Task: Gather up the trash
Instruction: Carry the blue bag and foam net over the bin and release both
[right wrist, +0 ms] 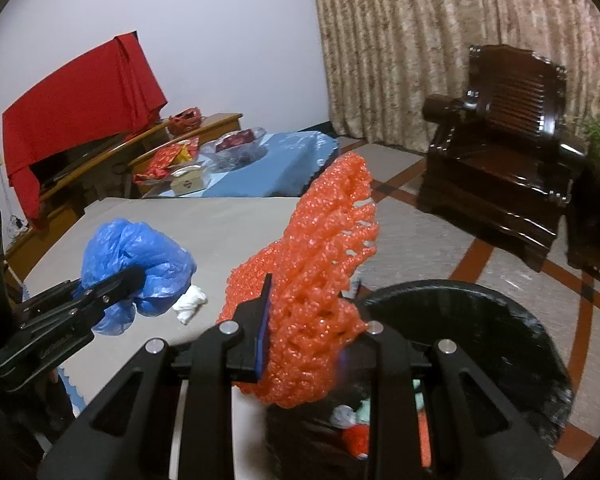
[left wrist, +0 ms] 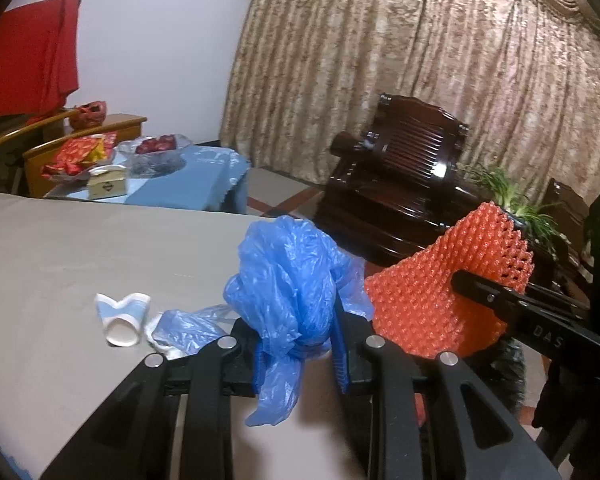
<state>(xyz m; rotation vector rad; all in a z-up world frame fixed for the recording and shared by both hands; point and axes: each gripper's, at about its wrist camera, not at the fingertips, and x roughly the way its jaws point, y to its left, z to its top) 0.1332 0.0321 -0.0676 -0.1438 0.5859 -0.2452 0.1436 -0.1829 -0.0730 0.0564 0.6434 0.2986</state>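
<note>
My left gripper [left wrist: 296, 340] is shut on a crumpled blue plastic bag [left wrist: 288, 276], held above the grey table top [left wrist: 60, 248]. The same blue bag [right wrist: 136, 256] shows at the left of the right wrist view, in the left gripper [right wrist: 134, 278]. My right gripper [right wrist: 312, 328] is shut on an orange foam fruit net [right wrist: 320, 264], lifted near the table's right edge. That net [left wrist: 432, 292] appears right of the blue bag in the left view. A crushed blue-white paper cup [left wrist: 122, 316] and another blue scrap [left wrist: 188, 328] lie on the table. A black-lined trash bin [right wrist: 472, 320] stands below the net.
A dark wooden armchair [right wrist: 500, 152] stands on the tiled floor beyond the bin. A low table with a blue cloth [left wrist: 196, 184] carries a glass fruit bowl and red packets. A white tissue [right wrist: 190, 304] lies on the grey table. A potted plant [left wrist: 512, 200] is at the right.
</note>
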